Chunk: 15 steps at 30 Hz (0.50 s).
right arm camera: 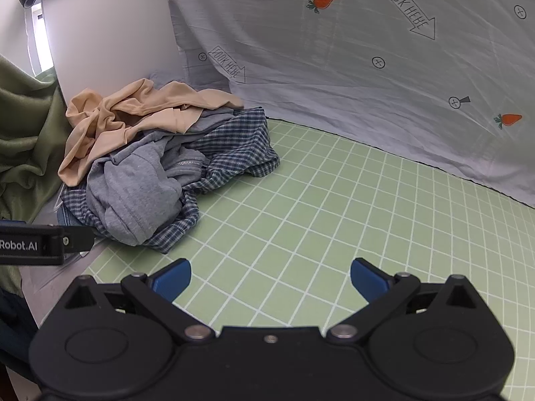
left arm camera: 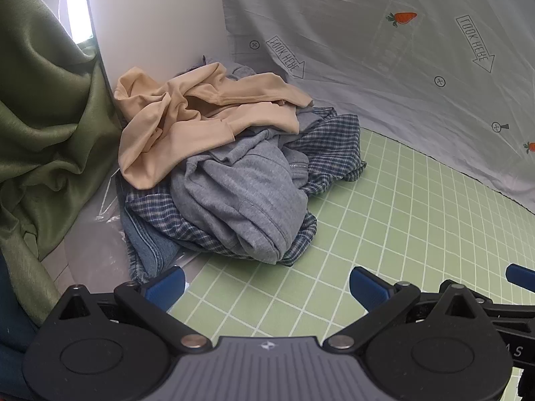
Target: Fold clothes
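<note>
Hanging at far left, a green curtain (left arm camera: 43, 127) draped in folds beside the heap of clothes (left arm camera: 230, 167): beige knit, grey fleece, blue plaid, left of centre on the green gridded tabletop (left arm camera: 401, 227). Lower down, left tongs (left arm camera: 265, 285) and right tongs (right arm camera: 271, 277) gaped wide, empty. A carrot-printed sheet (left arm camera: 384, 50) filled the upper right.

A denim garment (left arm camera: 147, 244) lies mostly buried under the plaid shirt (left arm camera: 160, 210).
</note>
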Tool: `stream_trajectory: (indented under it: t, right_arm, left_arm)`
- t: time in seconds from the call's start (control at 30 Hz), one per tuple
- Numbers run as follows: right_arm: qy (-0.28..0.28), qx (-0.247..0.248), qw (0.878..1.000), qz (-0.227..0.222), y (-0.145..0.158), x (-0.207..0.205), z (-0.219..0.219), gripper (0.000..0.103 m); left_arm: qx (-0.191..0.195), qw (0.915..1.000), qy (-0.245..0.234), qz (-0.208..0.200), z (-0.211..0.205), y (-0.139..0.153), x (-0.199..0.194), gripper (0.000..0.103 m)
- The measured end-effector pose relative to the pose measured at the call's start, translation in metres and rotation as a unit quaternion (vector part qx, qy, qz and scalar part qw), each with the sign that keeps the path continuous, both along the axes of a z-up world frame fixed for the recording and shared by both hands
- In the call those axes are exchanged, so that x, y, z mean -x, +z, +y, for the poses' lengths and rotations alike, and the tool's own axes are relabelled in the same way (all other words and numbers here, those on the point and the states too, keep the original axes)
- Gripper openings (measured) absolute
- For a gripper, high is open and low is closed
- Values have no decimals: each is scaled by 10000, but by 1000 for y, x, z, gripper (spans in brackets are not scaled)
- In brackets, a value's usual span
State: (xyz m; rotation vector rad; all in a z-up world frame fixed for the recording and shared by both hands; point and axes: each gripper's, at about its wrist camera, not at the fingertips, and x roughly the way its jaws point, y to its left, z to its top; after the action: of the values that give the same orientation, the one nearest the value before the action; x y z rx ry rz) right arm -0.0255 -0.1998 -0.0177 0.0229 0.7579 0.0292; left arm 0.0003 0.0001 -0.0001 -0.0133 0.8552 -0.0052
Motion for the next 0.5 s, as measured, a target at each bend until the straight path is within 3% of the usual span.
stream_trajectory:
  t: [0.5]
  right_arm:
    - [7, 28, 10000, 7, -2, 2, 2, 103]
  left_arm:
    - [-9, 10000, 36, 53, 1, -2, 0, 103]
